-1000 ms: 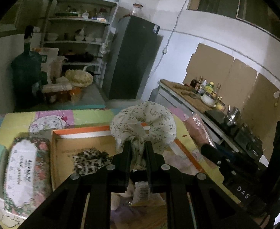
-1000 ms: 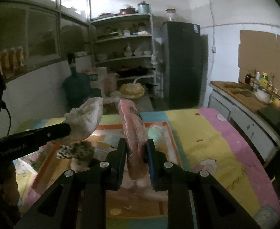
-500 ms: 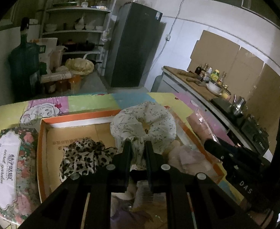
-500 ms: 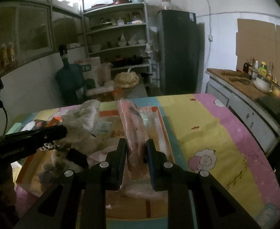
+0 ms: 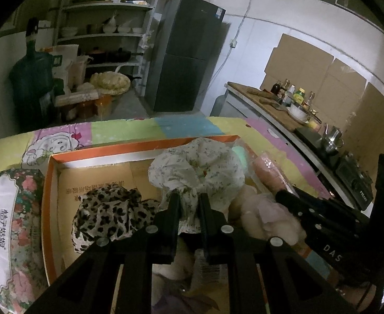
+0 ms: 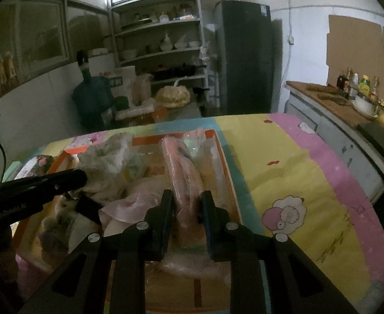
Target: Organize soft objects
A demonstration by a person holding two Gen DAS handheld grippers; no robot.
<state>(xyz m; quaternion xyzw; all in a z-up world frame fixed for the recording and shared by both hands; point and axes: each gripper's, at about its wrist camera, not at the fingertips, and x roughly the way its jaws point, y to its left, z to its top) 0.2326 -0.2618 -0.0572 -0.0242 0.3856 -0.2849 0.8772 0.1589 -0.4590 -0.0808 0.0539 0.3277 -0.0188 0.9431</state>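
My left gripper (image 5: 189,201) is shut on a white floral scrunchie (image 5: 197,172), which hangs low over the orange-rimmed cardboard box (image 5: 139,147). A leopard-print scrunchie (image 5: 108,212) lies in the box just left of it. My right gripper (image 6: 185,201) has a pink plastic-wrapped roll (image 6: 184,172) between its fingers, low over the right side of the box (image 6: 223,157). Its jaws are opening, though the pads still touch the roll. The floral scrunchie (image 6: 108,157) and the left gripper (image 6: 82,178) show at the left of the right wrist view. Pale pink soft items (image 5: 265,214) fill the box's right part.
A floral tissue pack (image 5: 6,225) lies left of the box on the patchwork cloth (image 6: 296,170). Behind the table stand a water jug (image 5: 32,83), shelves (image 5: 105,34) and a dark fridge (image 5: 189,52). A counter with bottles (image 5: 288,99) runs along the right.
Both grippers have come down toward the box with the scrunchie and the pink roll still in them. More of the box's inside shows now.
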